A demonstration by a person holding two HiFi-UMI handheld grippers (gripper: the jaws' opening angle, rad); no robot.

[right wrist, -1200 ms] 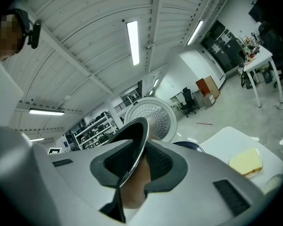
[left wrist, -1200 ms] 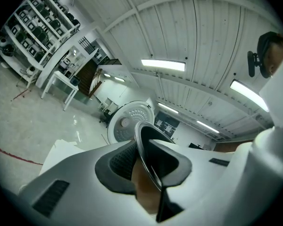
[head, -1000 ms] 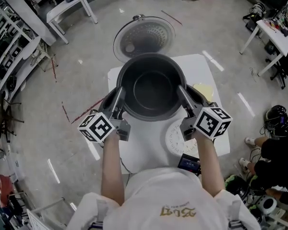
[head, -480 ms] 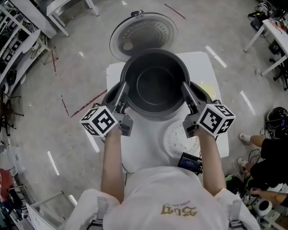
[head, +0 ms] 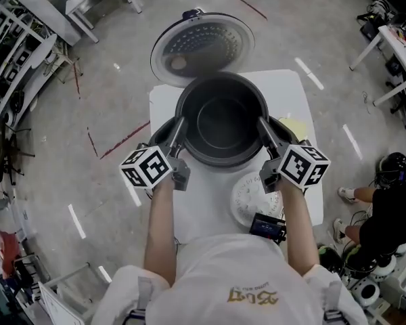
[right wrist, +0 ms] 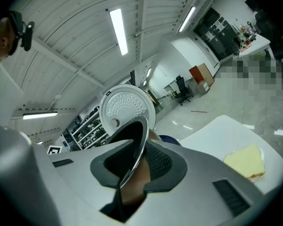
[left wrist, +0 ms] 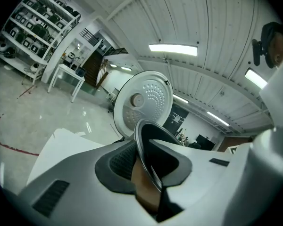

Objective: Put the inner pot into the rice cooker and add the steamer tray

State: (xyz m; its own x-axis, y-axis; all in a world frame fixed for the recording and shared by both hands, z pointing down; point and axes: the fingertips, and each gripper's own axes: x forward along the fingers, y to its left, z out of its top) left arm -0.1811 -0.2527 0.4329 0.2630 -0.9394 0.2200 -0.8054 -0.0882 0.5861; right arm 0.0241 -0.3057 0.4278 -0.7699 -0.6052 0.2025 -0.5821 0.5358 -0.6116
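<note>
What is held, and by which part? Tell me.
The inner pot, by its rim: left hand-held gripper at one side, right hand-held gripper opposite.

Dark grey inner pot point(head: 221, 124), white table point(head: 199, 212), silvery lid point(head: 201, 46) dotted with holes.

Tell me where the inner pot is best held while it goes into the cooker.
Take the inner pot by its thin rim at opposite sides: left tongs from the left, right tongs from the right, one jaw inside the wall, one outside. It is round, open-topped, with no handles showing.
</note>
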